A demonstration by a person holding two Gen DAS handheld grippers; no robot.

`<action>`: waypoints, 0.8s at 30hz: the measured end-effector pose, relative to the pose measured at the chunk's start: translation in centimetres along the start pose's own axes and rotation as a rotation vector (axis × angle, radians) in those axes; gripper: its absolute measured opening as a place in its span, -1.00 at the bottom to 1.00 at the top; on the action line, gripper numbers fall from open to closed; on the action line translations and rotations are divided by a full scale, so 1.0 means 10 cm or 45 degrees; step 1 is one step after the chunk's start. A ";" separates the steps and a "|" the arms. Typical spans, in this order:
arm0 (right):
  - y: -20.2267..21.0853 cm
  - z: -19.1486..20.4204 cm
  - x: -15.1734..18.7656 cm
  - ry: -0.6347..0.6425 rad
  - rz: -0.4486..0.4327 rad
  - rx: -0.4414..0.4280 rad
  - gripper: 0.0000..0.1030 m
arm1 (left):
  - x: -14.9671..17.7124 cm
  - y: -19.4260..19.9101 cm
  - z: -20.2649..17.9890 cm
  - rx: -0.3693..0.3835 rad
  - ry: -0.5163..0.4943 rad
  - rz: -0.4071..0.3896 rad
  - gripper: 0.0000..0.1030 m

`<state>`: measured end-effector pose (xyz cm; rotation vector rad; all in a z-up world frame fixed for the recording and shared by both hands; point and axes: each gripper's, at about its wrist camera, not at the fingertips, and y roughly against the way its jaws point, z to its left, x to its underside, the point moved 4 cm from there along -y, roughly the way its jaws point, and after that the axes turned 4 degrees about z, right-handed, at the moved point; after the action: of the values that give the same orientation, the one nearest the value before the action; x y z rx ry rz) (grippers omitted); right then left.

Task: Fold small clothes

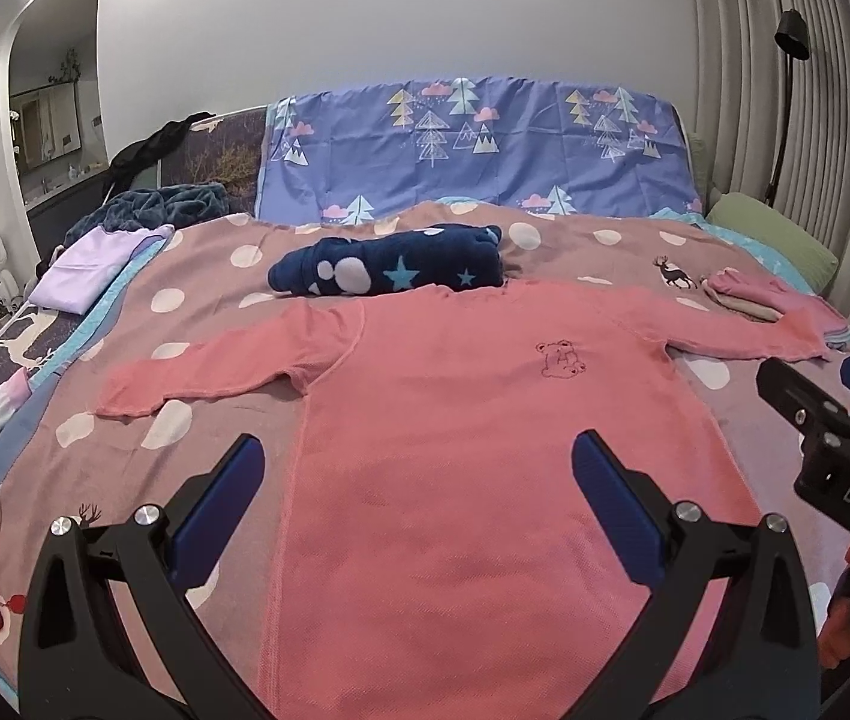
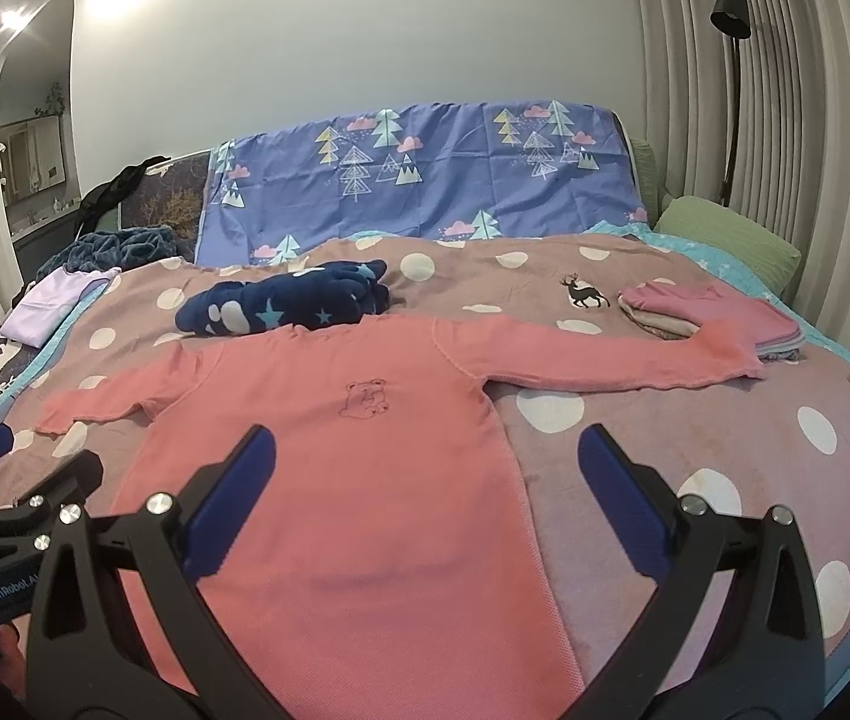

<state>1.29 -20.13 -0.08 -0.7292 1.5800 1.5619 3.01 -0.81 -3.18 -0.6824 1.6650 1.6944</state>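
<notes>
A pink long-sleeved shirt (image 1: 472, 420) is laid flat, sleeves spread, on the bed's dotted blanket (image 1: 233, 420). The left gripper (image 1: 419, 486) and right gripper (image 2: 425, 480) are held wide apart above it, nothing grasped.

- My left gripper (image 1: 419, 468) has black, triangular-cutout arms, silver round screw heads and ribbed blue finger pads (image 1: 227, 504).
- My right gripper (image 2: 425, 462) matches it; its side reads "DAS", my left's reads "GenRobot.AI".

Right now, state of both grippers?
left gripper: jaws open, holding nothing, above the pink shirt.
right gripper: jaws open, holding nothing, over the shirt's edge.
</notes>
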 end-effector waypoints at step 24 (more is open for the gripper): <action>-0.21 0.14 0.00 0.029 0.035 -0.035 0.96 | 0.00 -0.19 0.04 0.095 0.021 0.016 0.95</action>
<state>3.22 -18.91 -1.08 -0.7454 1.5939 1.6028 4.47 -0.44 -4.43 -0.6535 1.7378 1.6310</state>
